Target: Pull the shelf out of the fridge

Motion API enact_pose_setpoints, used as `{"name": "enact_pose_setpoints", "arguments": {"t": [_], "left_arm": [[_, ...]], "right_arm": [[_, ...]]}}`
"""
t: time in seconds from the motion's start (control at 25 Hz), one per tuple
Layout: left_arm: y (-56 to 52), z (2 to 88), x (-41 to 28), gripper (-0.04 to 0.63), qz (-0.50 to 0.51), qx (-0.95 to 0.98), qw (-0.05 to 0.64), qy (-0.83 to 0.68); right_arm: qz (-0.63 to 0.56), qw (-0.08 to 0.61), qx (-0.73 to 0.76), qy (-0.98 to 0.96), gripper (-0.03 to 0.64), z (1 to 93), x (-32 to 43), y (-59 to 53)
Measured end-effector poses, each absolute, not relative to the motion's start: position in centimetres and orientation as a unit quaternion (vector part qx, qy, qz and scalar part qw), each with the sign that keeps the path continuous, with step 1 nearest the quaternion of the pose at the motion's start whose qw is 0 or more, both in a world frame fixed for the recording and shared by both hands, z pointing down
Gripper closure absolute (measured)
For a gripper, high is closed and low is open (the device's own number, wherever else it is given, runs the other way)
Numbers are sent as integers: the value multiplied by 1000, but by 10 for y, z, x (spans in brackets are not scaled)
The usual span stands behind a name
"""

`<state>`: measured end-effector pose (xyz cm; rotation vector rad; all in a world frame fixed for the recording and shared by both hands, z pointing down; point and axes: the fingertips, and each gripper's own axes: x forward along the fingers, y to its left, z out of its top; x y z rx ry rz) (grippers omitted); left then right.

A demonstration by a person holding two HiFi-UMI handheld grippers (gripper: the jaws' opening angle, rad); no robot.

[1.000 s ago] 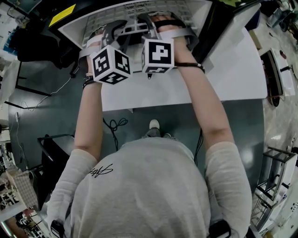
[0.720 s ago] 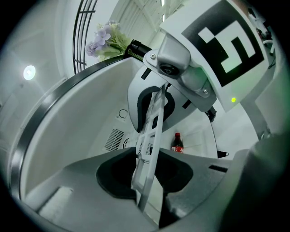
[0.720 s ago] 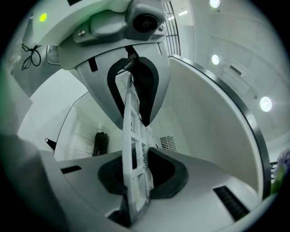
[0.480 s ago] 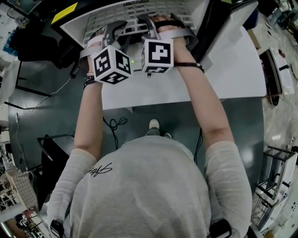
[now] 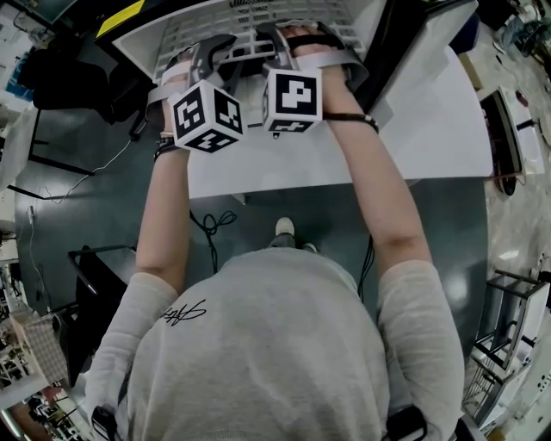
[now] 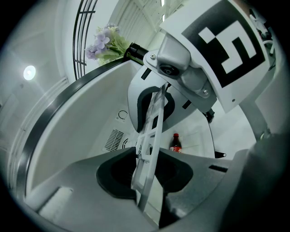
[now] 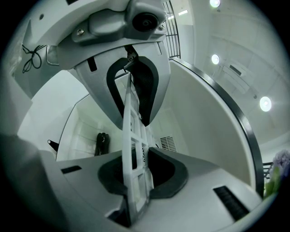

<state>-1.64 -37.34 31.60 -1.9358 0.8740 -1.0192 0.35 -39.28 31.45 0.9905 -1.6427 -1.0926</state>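
Closest in the head view are the person's two bare forearms, reaching forward side by side. Each hand carries one gripper: two grippers, two marker cubes, the cubes almost touching.

The left gripper (image 5: 215, 50) has its jaws closed partway onto the front rail of the one white grid shelf (image 5: 250, 17). In its own view the thin rail runs straight between the two dark pads and is pinched there. The right gripper (image 5: 274, 39) does the same just beside it, at a narrower gap, with the rail clamped between its pads. Both grips sit near the middle of the shelf's front edge.

The shelf lies in the mouth of the open fridge (image 5: 142, 56), its grid running back into the white cabinet.

Deeper inside, the left gripper view shows one bottle (image 6: 176, 143) with a red cap standing upright on the fridge floor. The right gripper view shows one dark bottle-like shape (image 7: 100, 144) at the back, and whether it is the same bottle I cannot tell.

Farthest off is one bunch of pale purple flowers (image 6: 103, 43), above the fridge's outer edge.
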Motion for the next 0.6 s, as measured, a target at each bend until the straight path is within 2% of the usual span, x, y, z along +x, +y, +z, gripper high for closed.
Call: {"name": "enact_pose_setpoints", "arguments": {"t": [0.6], "left_arm": [[-363,316,-18,502,-400,-761,380,342]], "right_arm": [[-441,450,401,-665,557,314,2,-383]]}}
